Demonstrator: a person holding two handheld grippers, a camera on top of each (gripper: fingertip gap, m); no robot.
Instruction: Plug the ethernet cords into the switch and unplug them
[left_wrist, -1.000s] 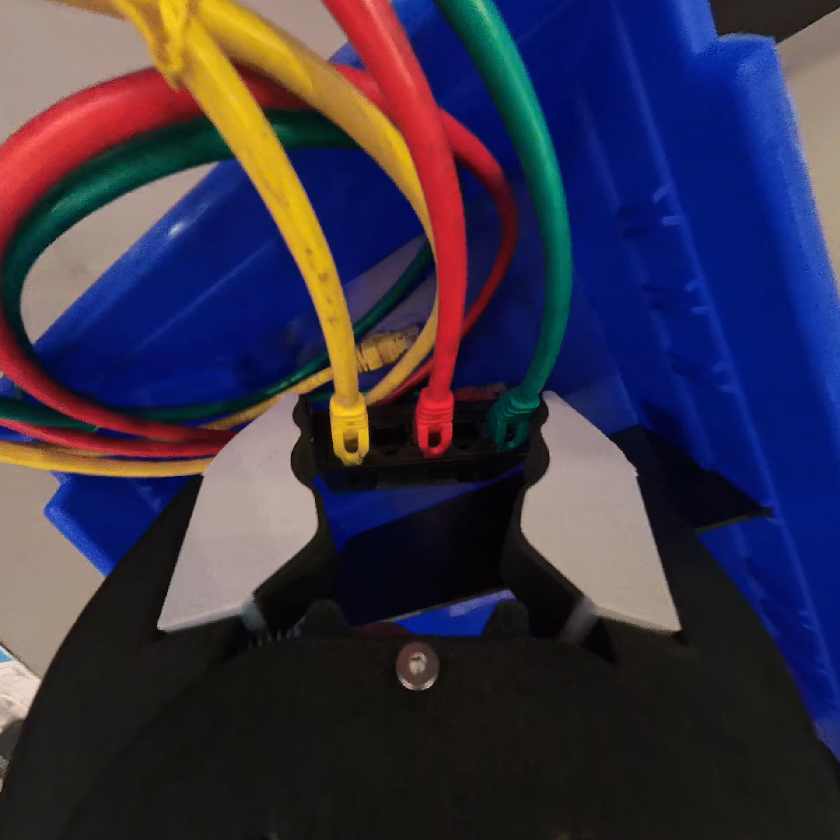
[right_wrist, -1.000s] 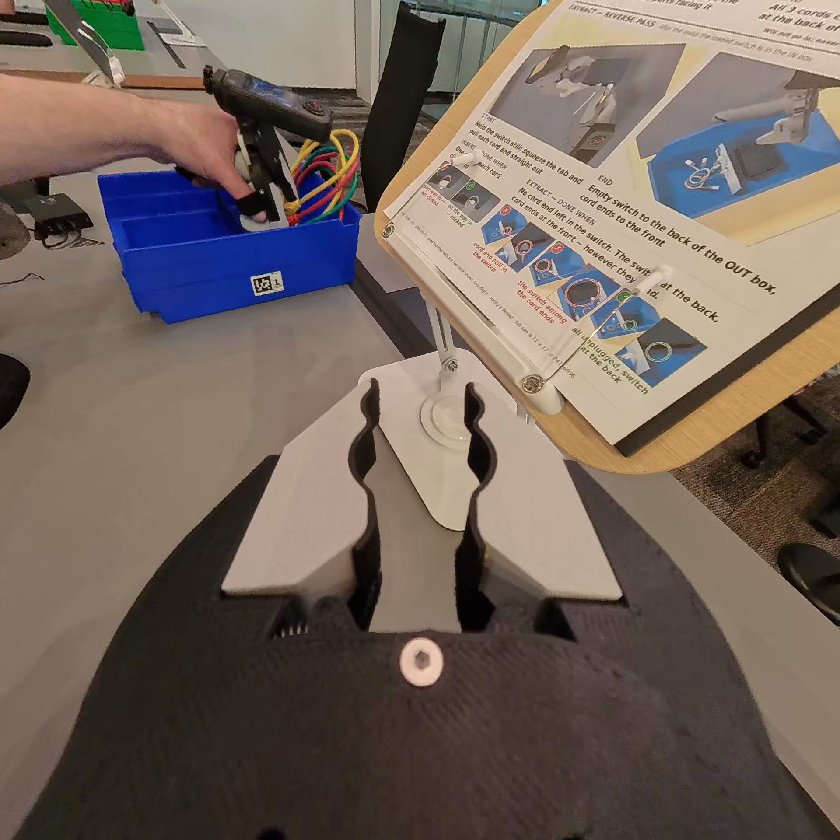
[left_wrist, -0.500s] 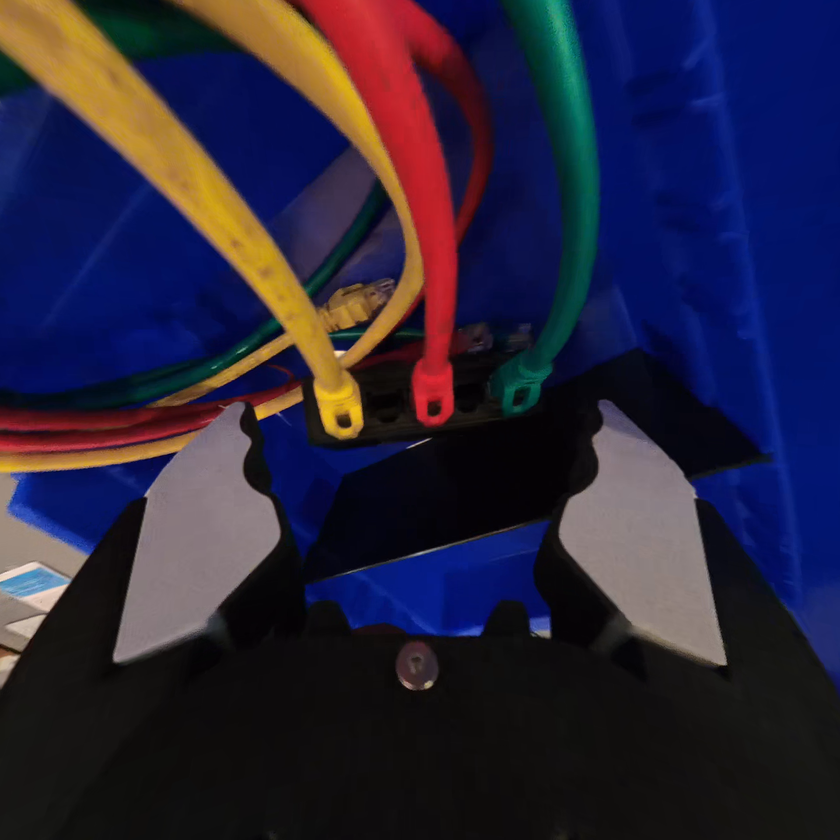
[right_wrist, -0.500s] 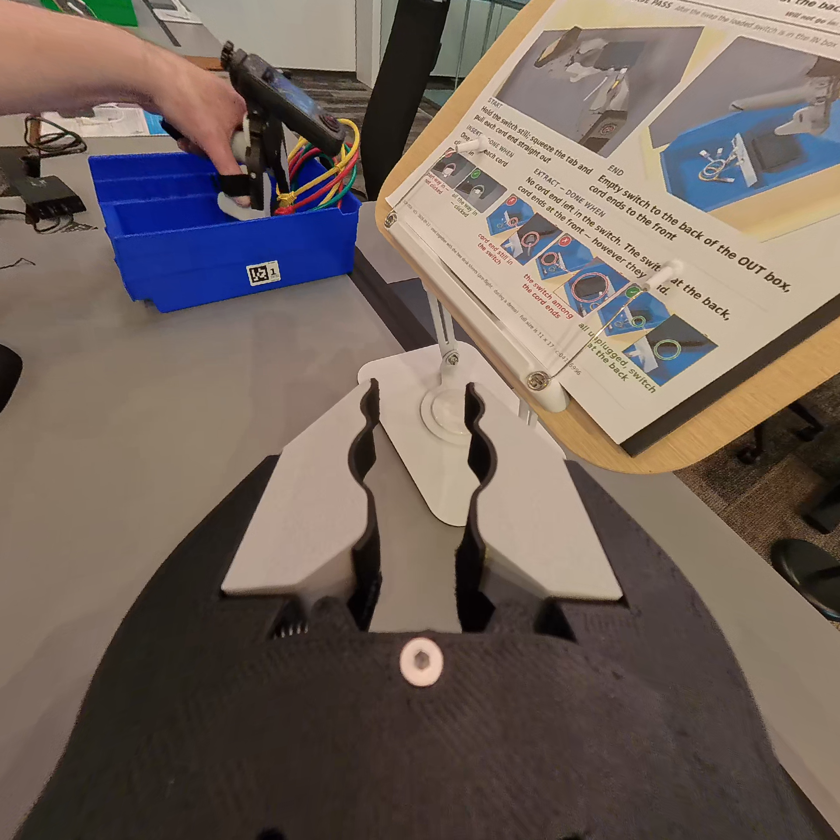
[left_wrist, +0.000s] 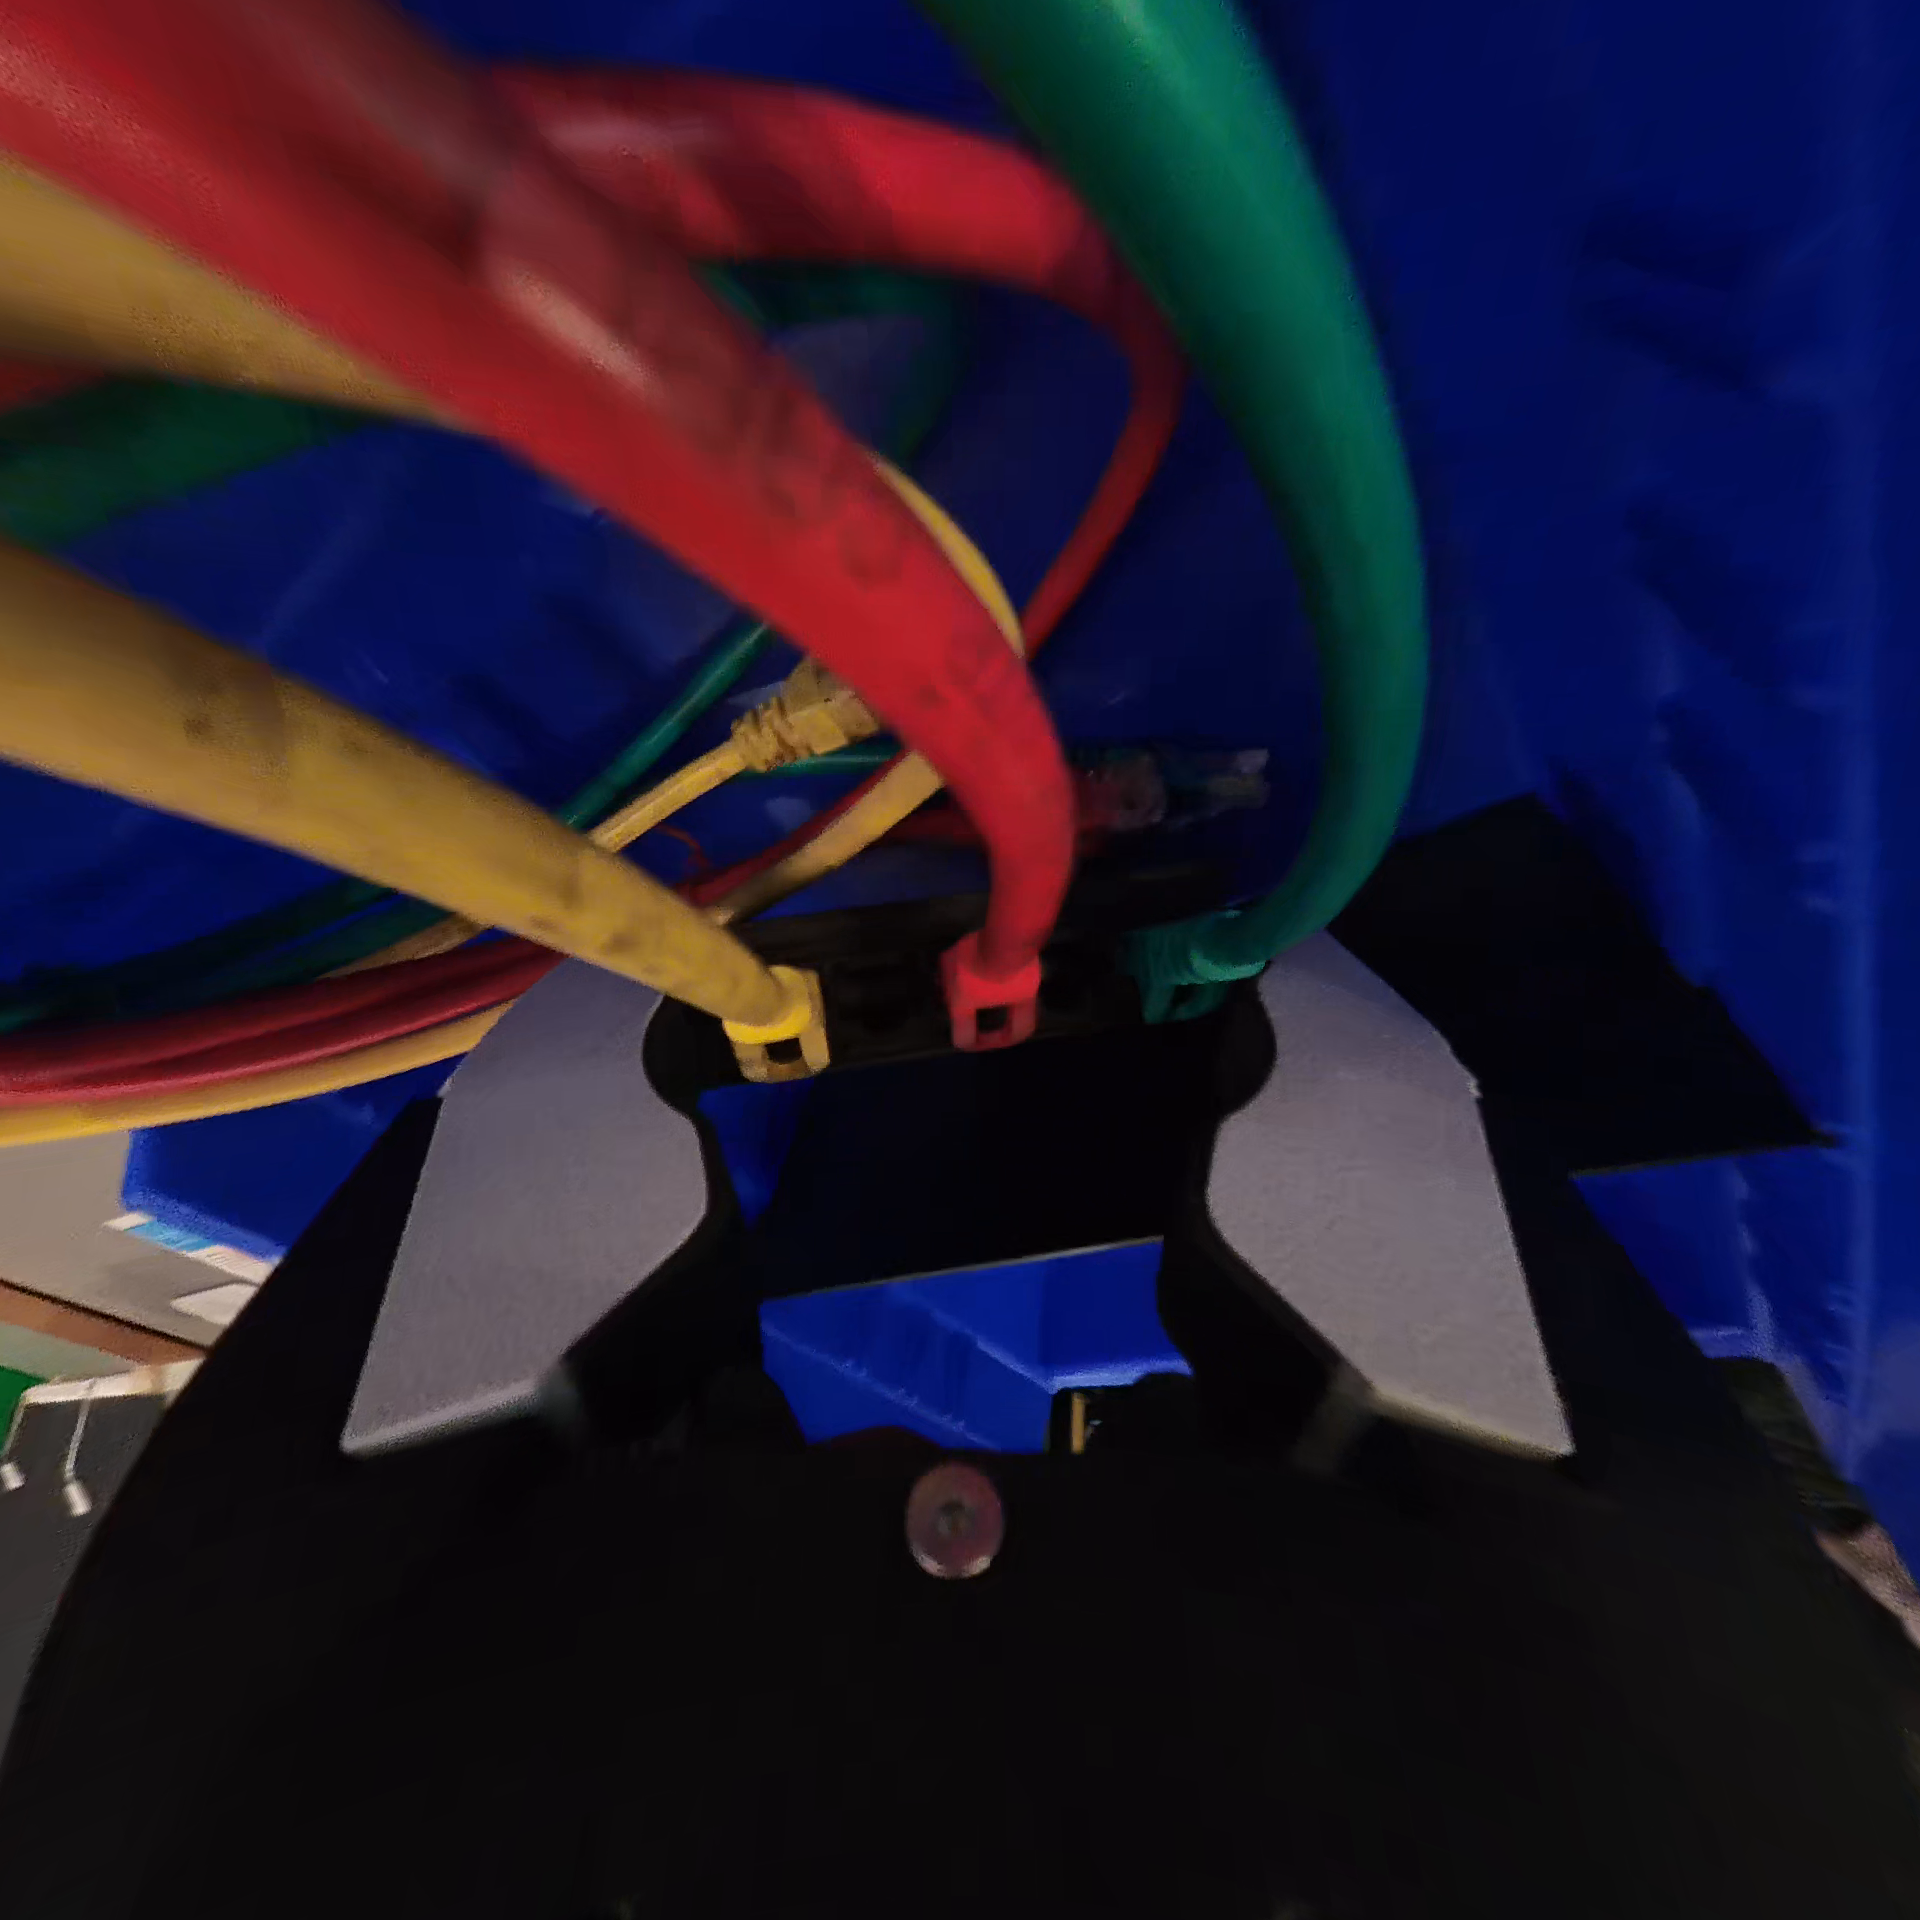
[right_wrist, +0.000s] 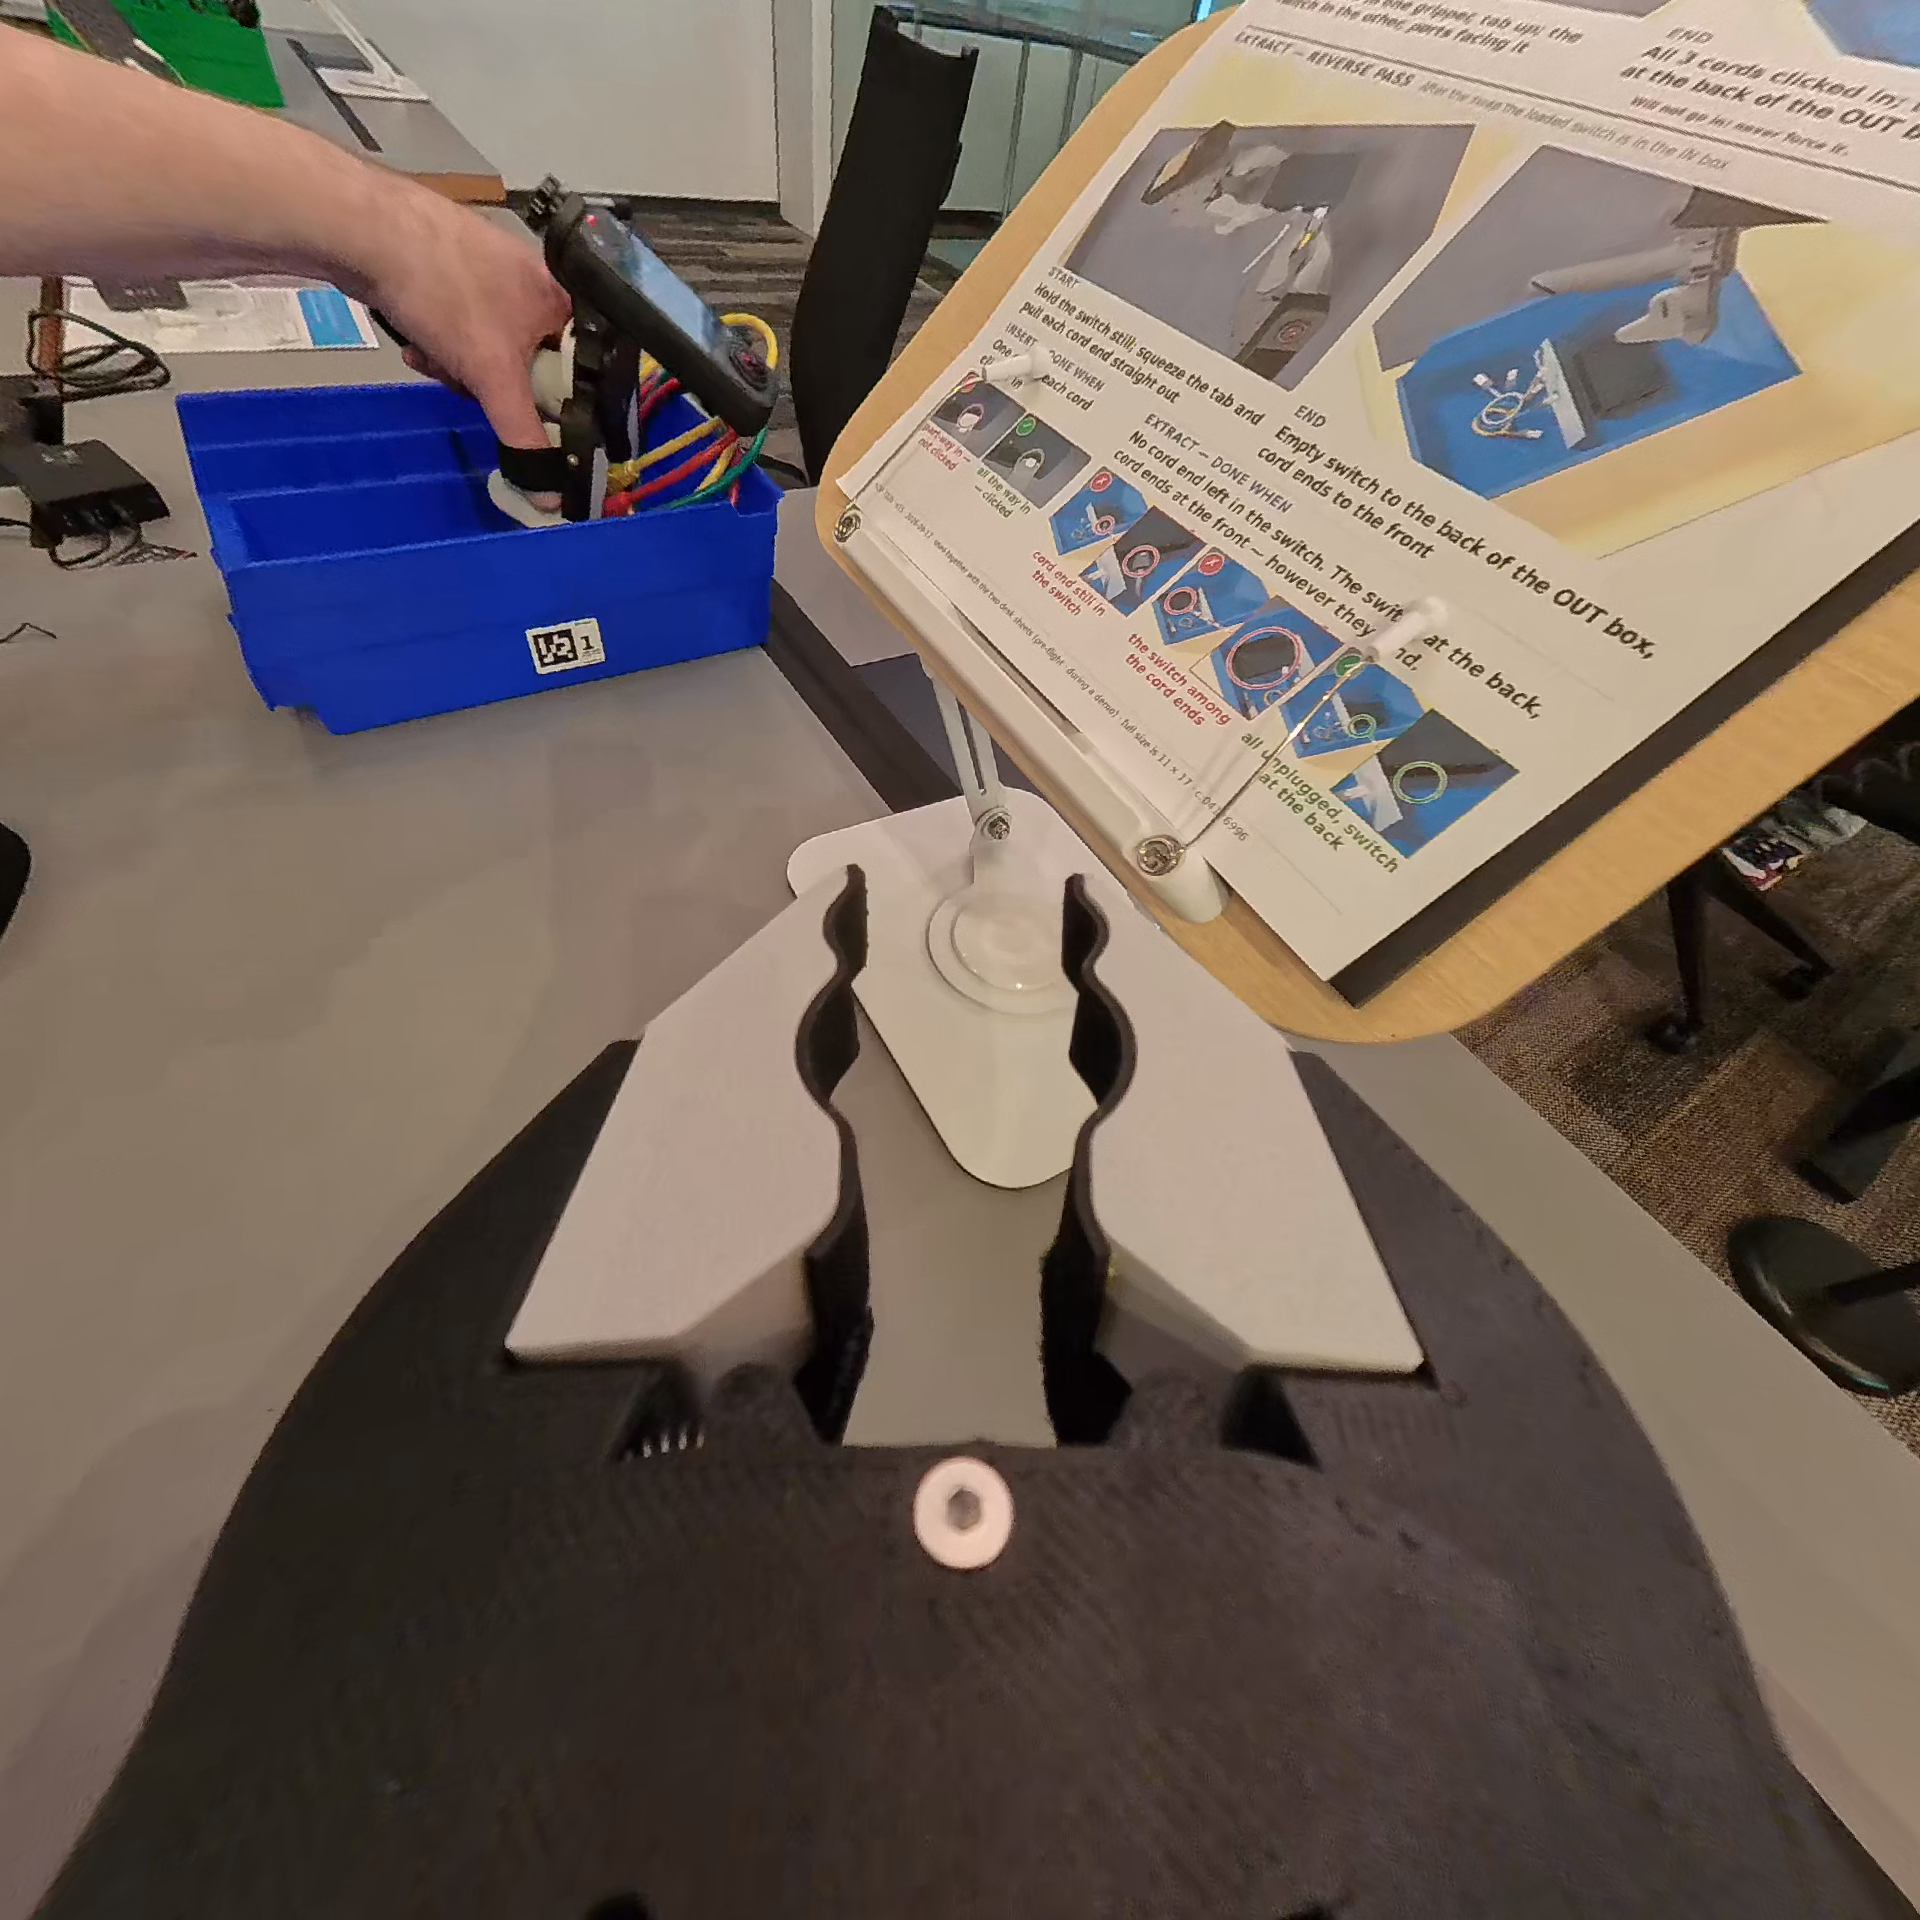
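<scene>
The black switch (left_wrist: 894, 1008) lies low inside the blue bin (left_wrist: 1662, 520). A yellow cord (left_wrist: 416, 790), a red cord (left_wrist: 997, 748) and a green cord (left_wrist: 1351, 520) are plugged into its ports. My left gripper (left_wrist: 961, 1039) is shut on the switch, one finger at each end. A loose yellow plug (left_wrist: 800, 717) lies behind it on the bin floor. In the right wrist view, a hand (right_wrist: 457, 301) holds the left gripper (right_wrist: 582, 436) down in the bin (right_wrist: 468, 603). My right gripper (right_wrist: 961, 904) is open and empty above the grey table.
A tilted wooden board with an instruction sheet (right_wrist: 1351, 468) stands on a white base (right_wrist: 997, 1143) just ahead of my right gripper. A black box with cables (right_wrist: 83, 499) sits left of the bin. A black chair back (right_wrist: 883, 208) is behind the table. Left tips to right tips: about 55 cm.
My left gripper held the switch, opened wide half a second ago, and has closed on its ends again, lower in the bin. The right gripper has barely moved.
</scene>
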